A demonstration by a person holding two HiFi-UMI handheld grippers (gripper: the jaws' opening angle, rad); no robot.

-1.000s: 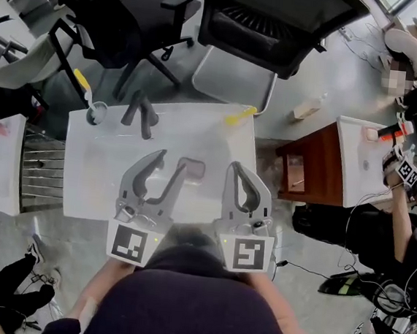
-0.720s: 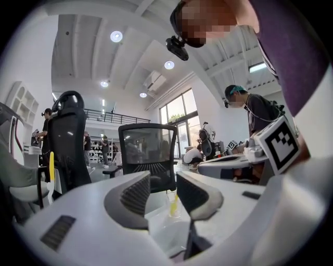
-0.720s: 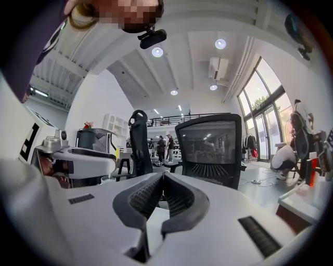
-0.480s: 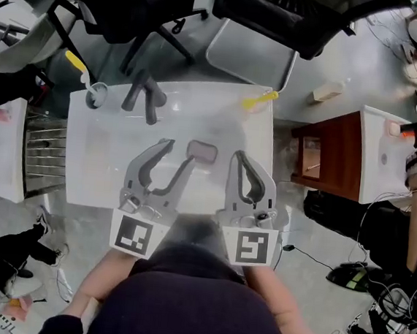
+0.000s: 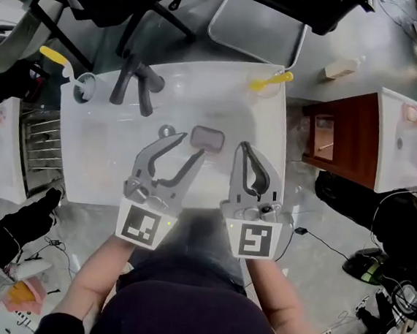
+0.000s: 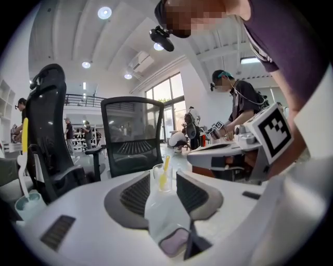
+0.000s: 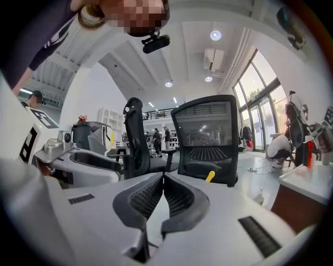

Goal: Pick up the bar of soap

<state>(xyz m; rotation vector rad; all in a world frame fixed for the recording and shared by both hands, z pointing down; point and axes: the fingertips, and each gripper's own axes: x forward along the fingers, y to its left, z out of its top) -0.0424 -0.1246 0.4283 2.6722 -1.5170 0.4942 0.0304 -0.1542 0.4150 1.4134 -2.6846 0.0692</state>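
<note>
Shifted since a second ago: only the view, up the white basin top point(image 5: 107, 153); no closer to a grip. Pale mauve rounded bar of soap point(image 5: 208, 137) lying mid-basin, at the tip of the grey left gripper point(image 5: 187, 146), jaws apart, nothing clamped. Grey right gripper point(image 5: 245, 148) pressed together, empty. Counted: one soap, two grippers, one dark tap point(image 5: 132, 82), two cups with yellow brushes point(image 5: 84, 87).

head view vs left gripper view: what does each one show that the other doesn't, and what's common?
Head view only: the faucet and the drain of the basin. Left gripper view only: the ceiling lights and tall windows. Both: the soap bar lying just off the tips of the open left claw, and the clear cup with a yellow toothbrush.
</note>
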